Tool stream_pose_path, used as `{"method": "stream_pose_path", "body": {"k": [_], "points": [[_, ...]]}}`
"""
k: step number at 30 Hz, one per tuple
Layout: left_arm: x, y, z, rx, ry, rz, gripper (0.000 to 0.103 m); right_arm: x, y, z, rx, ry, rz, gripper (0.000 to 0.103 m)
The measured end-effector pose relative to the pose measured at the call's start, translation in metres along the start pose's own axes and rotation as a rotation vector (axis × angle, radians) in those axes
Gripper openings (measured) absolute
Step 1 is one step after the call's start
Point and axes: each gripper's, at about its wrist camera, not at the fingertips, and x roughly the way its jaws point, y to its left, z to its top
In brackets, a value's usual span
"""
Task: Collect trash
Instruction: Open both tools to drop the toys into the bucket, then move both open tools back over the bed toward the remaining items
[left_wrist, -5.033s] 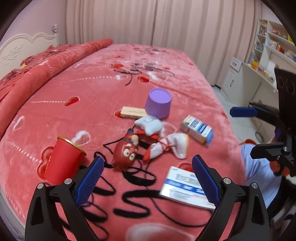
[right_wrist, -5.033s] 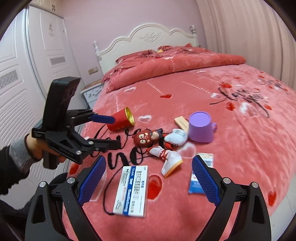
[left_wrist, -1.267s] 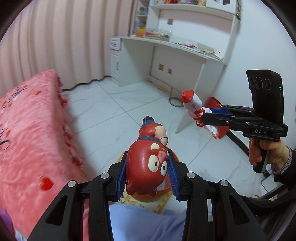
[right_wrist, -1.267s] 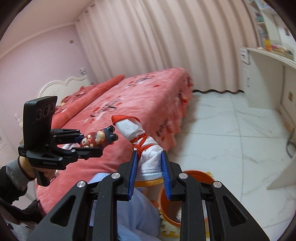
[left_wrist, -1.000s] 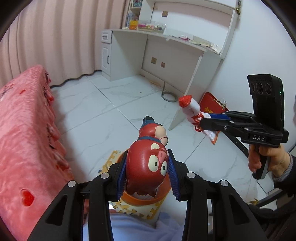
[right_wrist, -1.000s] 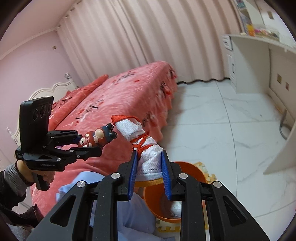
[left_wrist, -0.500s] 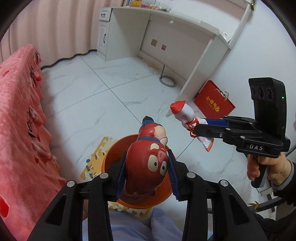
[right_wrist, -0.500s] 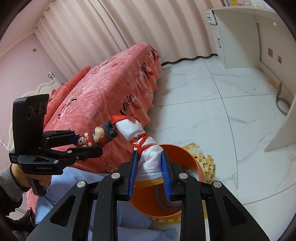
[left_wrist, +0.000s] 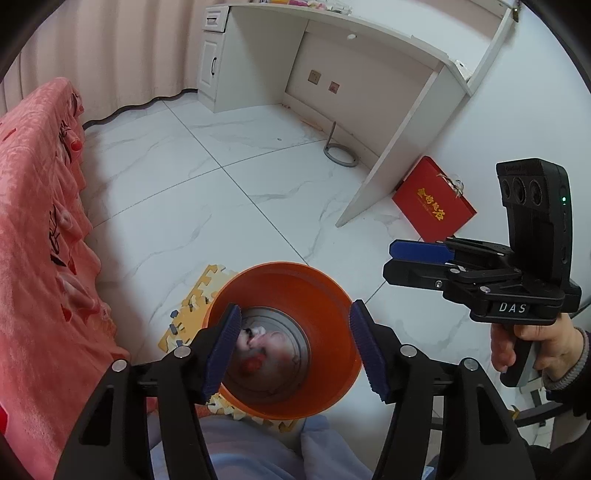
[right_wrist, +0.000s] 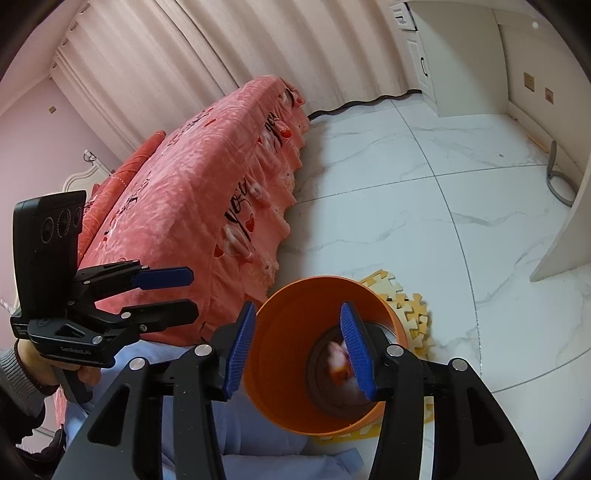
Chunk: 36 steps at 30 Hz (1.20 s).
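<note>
White marble floor tiles (left_wrist: 229, 206) fill the room between a bed with a pink-red blanket (right_wrist: 192, 199) on the left and a white desk (left_wrist: 332, 48) far on the right.

Left tongs (left_wrist: 295, 350) hang over an orange bucket (left_wrist: 325, 295); the jaws have just been opening and now stand half wide with nothing between the blue pads. Right tongs (right_wrist: 297, 352) hang over the same bucket from the other side; those jaws also have just been opening, half wide, and no pad touches anything. In the left view the right tongs are seen at the right, gripped by a hand (left_wrist: 532, 347) with a grey sleeve.

Deep in the bucket, on its grey bottom, lie blurred things in red and white (left_wrist: 255, 350). They are smeared in both views, so I cannot tell which is the toy and which is the small shoe, nor which way their long axis points. The bucket stands upright, its mouth open toward the cameras.

Under the bucket is a yellow puzzle mat (right_wrist: 406, 299), its toothed edge showing on the far side. Light blue trousers (left_wrist: 236, 450) of the person are near, just below the bucket. Farther right a red paper bag (left_wrist: 432, 203) leans at the foot of the desk leg. Pale curtains (right_wrist: 184, 48) hang behind the bed.
</note>
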Motion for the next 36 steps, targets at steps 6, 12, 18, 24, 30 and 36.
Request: {"method": "stream_pose_path", "body": {"k": [6,12,18,24,30,36], "points": [[-0.003,0.001,-0.002,0.000,-0.002,0.005,0.062,-0.005,0.008,0.002,-0.007,-0.009,0.009,0.049],[-0.022,-0.002,-0.005,0.005,-0.034,0.024,0.069,-0.018,0.024,0.007,-0.039,-0.033,0.024,0.049],[-0.049,-0.006,-0.011,-0.005,-0.081,0.063,0.072,-0.031,0.044,0.006,-0.072,-0.051,0.042,0.050],[-0.081,-0.014,-0.024,-0.005,-0.121,0.105,0.072,-0.049,0.075,0.003,-0.123,-0.076,0.061,0.062],[-0.128,-0.012,-0.049,-0.046,-0.188,0.170,0.084,-0.066,0.118,0.000,-0.196,-0.099,0.106,0.072],[-0.166,-0.015,-0.074,-0.085,-0.234,0.246,0.090,-0.075,0.164,-0.006,-0.266,-0.103,0.159,0.083]]}}
